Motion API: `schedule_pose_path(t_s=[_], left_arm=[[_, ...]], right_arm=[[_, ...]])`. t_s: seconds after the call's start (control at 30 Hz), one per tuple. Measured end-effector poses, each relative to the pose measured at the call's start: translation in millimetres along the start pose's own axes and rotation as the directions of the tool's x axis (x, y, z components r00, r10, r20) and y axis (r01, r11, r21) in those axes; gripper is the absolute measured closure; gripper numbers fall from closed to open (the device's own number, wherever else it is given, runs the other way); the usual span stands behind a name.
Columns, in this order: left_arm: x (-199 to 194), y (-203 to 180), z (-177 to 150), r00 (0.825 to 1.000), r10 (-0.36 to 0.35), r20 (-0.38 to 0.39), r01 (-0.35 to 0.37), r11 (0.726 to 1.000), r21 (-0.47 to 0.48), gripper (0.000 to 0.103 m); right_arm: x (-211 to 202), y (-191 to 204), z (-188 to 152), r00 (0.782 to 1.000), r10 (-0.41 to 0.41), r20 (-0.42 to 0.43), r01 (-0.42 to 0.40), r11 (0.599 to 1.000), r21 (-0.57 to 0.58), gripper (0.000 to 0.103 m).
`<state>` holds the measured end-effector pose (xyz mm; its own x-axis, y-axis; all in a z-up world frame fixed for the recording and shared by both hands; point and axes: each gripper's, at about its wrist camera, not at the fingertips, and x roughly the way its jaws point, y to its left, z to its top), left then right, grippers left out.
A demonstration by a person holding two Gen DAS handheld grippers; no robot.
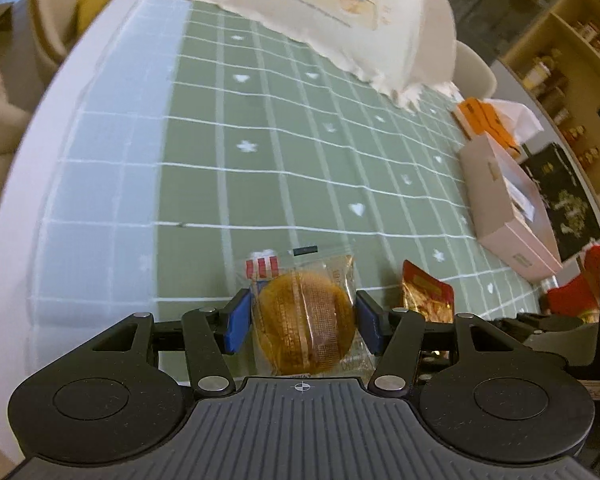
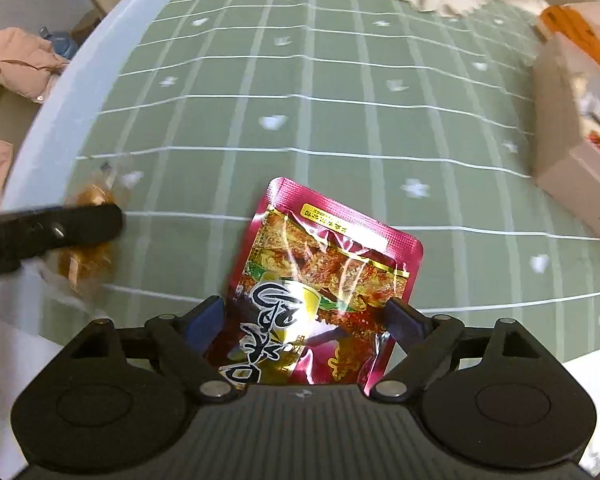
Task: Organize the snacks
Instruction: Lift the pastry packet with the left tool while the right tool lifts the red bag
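My left gripper (image 1: pixel 303 316) is shut on a round brown pastry in a clear wrapper (image 1: pixel 304 320), its blue pads pressing both sides, above the green checked tablecloth (image 1: pixel 260 152). My right gripper (image 2: pixel 306 320) is shut on a red foil snack pouch (image 2: pixel 320 280), which sticks out forward and tilts right. In the left wrist view the same pouch (image 1: pixel 428 296) shows just right of my left gripper. In the right wrist view the left gripper (image 2: pixel 52 232) and its pastry (image 2: pixel 88 256) show blurred at the left.
A pink cardboard box (image 1: pixel 508 208) holding packets stands at the right, also in the right wrist view (image 2: pixel 572 148). Orange packets (image 1: pixel 484 120) lie behind it. A big white printed bag (image 1: pixel 340 12) lies at the far side. A black patterned box (image 1: pixel 560 200) sits right of the pink box.
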<state>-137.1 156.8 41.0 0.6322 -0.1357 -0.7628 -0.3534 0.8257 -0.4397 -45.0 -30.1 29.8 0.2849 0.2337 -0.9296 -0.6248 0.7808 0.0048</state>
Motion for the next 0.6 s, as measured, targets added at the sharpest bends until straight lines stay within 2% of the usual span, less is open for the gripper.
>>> schedule_pose_path(t_s=[0.13,0.3,0.37,0.4,0.43,0.6], left_arm=[[15,-22,2,0.999,-0.038,-0.038,0.04,0.998,0.043,0.042],[40,-48,2,0.993,-0.063,-0.096,0.071,0.994,0.087,0.042],[47,-56,1,0.992,-0.062,-0.11,0.073,0.992,0.099,0.042],[50,-59,0,0.991,-0.063,-0.116,0.075,0.992,0.102,0.042],[52,-61,1,0.991,-0.064,-0.114,0.076,0.992,0.103,0.042],[56,-64,4,0.992,-0.067,-0.112,0.076,0.994,0.083,0.042]], right_arm=[[-6,-45,-14,0.999,-0.017,0.043,0.017,1.0,0.007,0.015],[-8,-84,-24,0.996,0.019,0.09,-0.028,0.995,0.1,0.012],[-8,-88,-28,0.993,0.0,0.118,-0.016,0.991,0.132,0.009],[-6,-89,-29,0.993,-0.013,0.121,-0.004,0.991,0.135,0.002],[-2,-86,-29,0.992,-0.019,0.123,0.004,0.993,0.116,0.0],[-1,-80,-36,0.986,-0.049,0.159,0.027,0.99,0.139,0.0]])
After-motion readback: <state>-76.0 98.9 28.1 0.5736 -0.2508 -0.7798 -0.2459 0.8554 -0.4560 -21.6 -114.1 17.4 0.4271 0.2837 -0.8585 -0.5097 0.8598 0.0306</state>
